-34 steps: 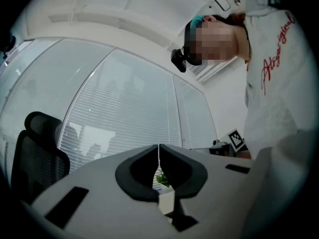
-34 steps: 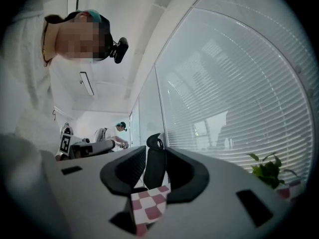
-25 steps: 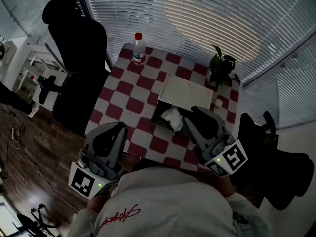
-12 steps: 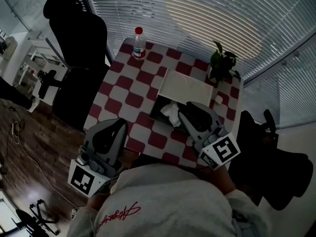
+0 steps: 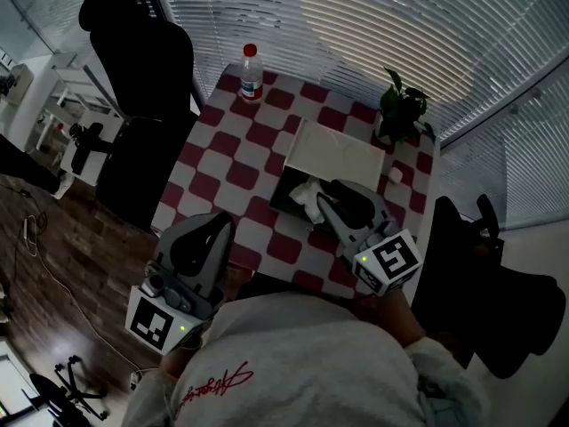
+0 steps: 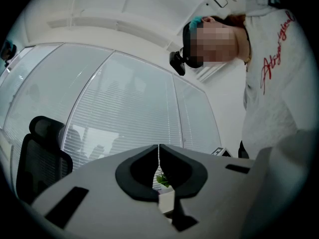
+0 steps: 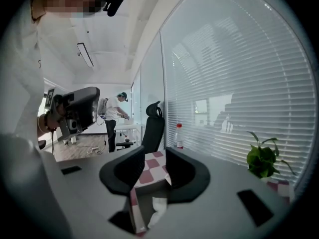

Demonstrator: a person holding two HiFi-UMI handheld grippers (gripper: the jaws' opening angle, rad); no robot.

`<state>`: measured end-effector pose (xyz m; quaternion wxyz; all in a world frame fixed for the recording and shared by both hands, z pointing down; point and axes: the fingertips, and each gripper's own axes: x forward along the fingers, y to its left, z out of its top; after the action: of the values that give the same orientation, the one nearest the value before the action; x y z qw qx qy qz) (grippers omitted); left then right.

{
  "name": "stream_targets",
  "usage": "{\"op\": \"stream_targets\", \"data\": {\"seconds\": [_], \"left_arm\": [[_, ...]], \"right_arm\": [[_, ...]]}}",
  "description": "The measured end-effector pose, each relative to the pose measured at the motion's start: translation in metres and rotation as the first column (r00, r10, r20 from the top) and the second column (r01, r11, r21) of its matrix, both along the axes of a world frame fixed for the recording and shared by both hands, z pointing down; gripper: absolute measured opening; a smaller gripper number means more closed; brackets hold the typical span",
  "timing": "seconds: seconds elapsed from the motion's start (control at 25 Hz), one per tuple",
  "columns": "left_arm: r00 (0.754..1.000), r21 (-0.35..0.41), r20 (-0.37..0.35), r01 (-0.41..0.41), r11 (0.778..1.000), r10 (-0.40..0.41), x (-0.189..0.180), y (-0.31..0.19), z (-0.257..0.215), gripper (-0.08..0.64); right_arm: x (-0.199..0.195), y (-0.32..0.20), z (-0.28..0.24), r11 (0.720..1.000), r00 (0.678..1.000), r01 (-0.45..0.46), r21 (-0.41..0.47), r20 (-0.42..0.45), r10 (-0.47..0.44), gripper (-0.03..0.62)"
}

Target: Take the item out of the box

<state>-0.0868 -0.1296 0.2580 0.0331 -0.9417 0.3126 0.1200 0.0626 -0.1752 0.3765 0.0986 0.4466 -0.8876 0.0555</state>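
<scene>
head view: right hand-held gripper (image 5: 327, 199) gapes over the box (image 5: 281, 200); left hand-held gripper (image 5: 213, 226) closed.

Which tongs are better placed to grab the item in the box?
Right. The right tongs are open at the box, white item just beyond the jaws; the left tongs are shut, off at the table edge.

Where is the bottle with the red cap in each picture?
Head view: the bottle stands on the far left corner of the table, near the top middle.
Left gripper view: not in it.
Right gripper view: the bottle is small, just right of the black chair, above the jaws.
Shared landmark: the potted plant, seen in all three views.
</scene>
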Motion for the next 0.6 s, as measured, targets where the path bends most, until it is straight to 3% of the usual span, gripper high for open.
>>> {"op": "stream_targets", "data": {"seconds": [0.6], "left_arm": [[0.999,0.019,-0.006,0.049,0.999,-0.049,-0.014,0.004,-0.007,0.018]], "right_arm": [[0.003,-0.002,0.050,0.995,0.997,-0.024,-0.096,-0.080,0.016,0.126]]}}
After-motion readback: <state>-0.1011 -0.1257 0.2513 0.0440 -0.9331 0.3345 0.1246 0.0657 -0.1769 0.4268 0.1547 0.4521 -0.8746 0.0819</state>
